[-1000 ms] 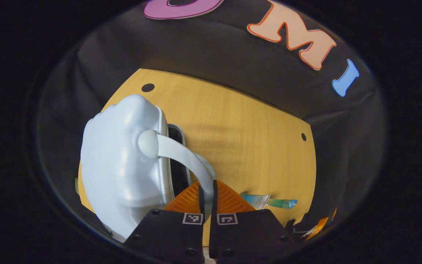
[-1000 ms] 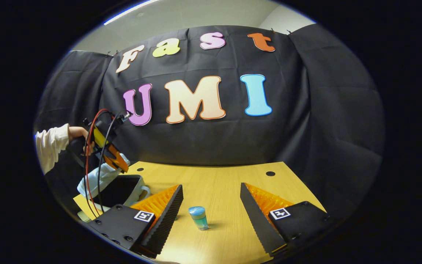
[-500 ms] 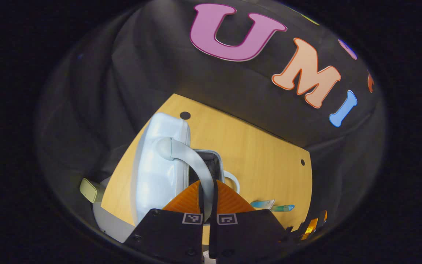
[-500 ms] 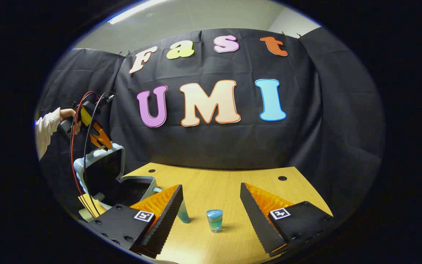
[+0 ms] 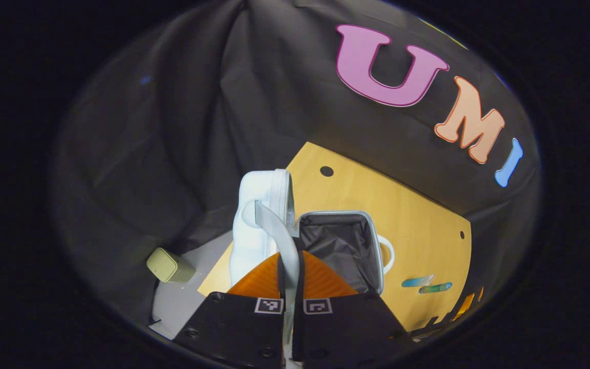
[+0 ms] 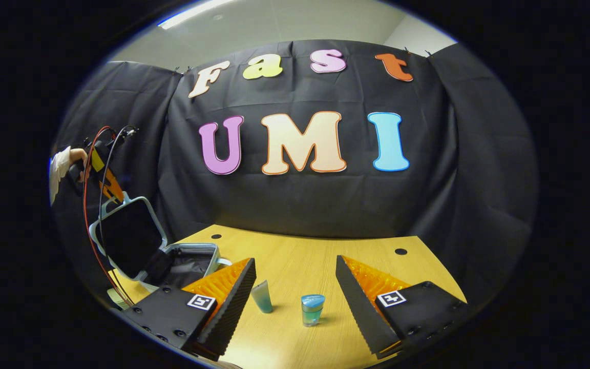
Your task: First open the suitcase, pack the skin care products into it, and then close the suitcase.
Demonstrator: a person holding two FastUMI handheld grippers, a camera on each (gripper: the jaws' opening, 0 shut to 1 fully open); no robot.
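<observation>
Pale-blue hard-shell suitcase sat at the table's far-left corner, lid swung up near vertical, dark crinkly fabric lining exposed in the base. L gripper was pinched shut on the lid's handle strap, a flat, smooth, pale band curving into the fingers. In the right gripper view it showed up high at far left, a hand w/ white sleeve behind it, red and black cables trailing.

R gripper hung over the near table edge, fingers spread wide, holding nothing. Between them stood two skin care items: a tapered teal tube on its cap and a small blue-capped jar-like bottle, just beside each other, apart from the case.

Opening step looked almost done. Judgement: ease the lid past upright so it rests w/o dropping back, let go only once it's stable; strap is thin, could slip. Wood-grain tabletop, smooth shell.
</observation>
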